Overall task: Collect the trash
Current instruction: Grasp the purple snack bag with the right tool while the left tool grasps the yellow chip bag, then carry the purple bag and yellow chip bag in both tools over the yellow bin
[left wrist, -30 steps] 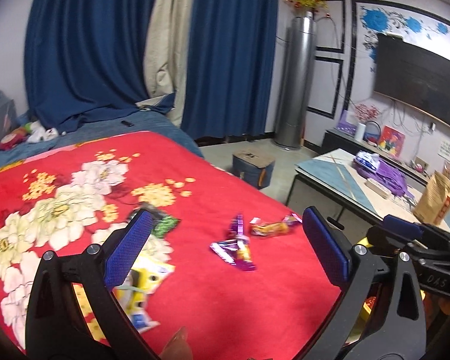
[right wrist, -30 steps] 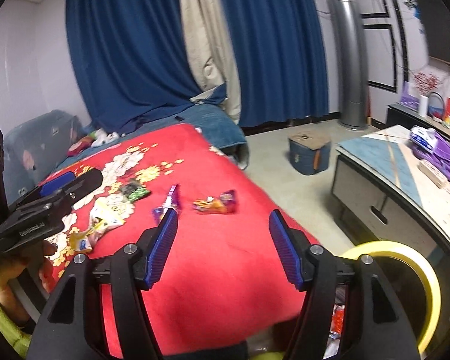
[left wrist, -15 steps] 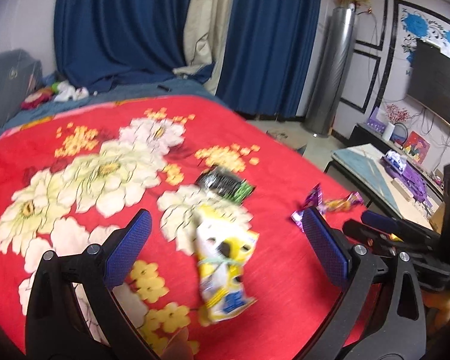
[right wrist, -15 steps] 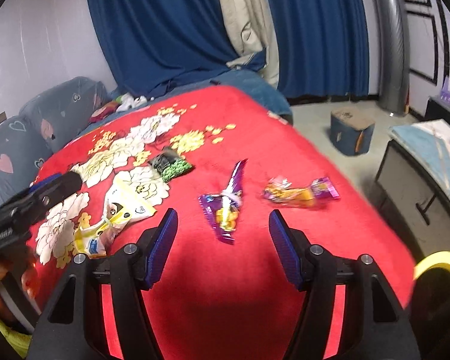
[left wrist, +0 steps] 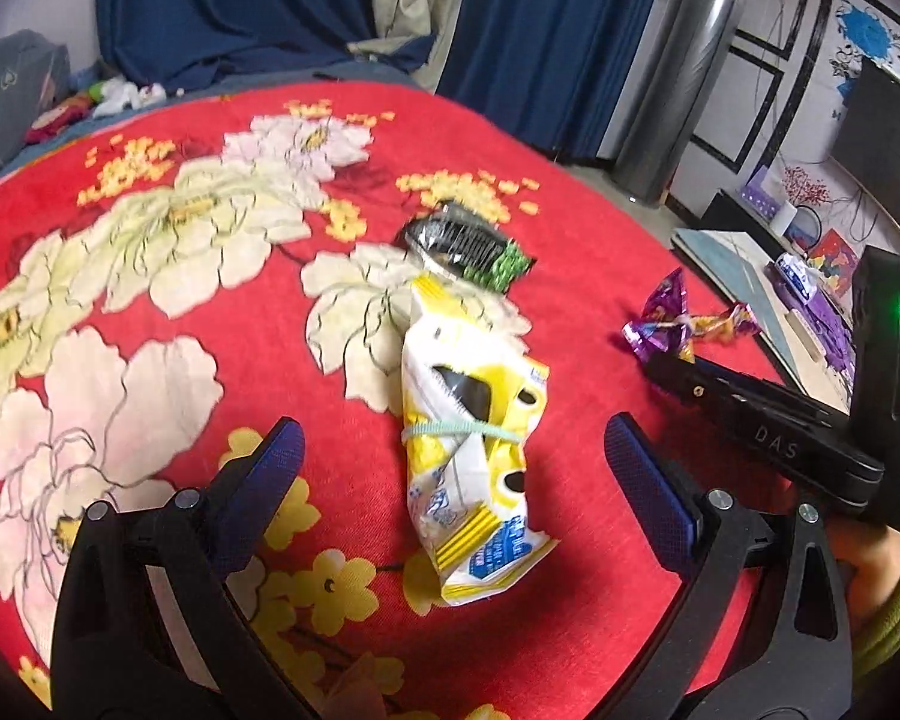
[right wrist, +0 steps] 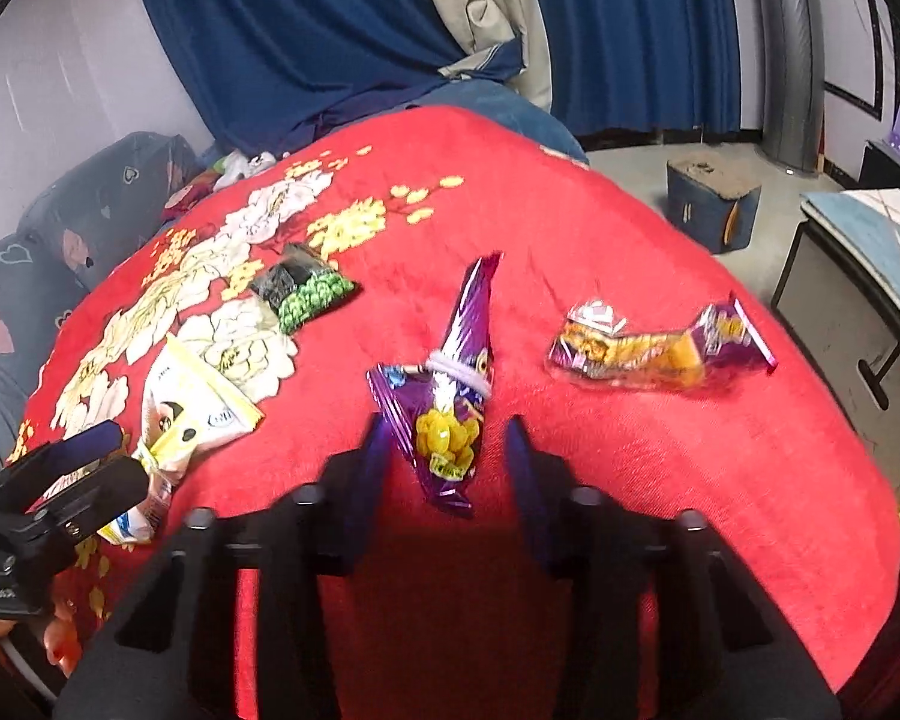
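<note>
Lying across a red floral blanket (right wrist: 660,450) that covers the bed are four snack wrappers. Farthest left in the right wrist view is a yellow-and-white wrapper (right wrist: 192,420) cinched with a rubber band; the left gripper (left wrist: 450,480) hovers over it with its blue-padded jaws spread wide, the wrapper between them and neither pad touching it. Just beyond that wrapper's top edge sits a black-and-green wrapper (right wrist: 303,291), resting on the white flower print. Next comes a purple wrapper (right wrist: 450,396) with a yellow figure printed on it, pinched at the waist by a white band and pointing away from the camera. The right gripper (right wrist: 450,468) straddles its near end, jaws closing in on it; the fingers are blurred and a sliver of red still shows on each side, so the pads are not yet pressing. Farthest right lies an orange-and-purple wrapper (right wrist: 654,348), apart from the rest, near the bed's edge.
</note>
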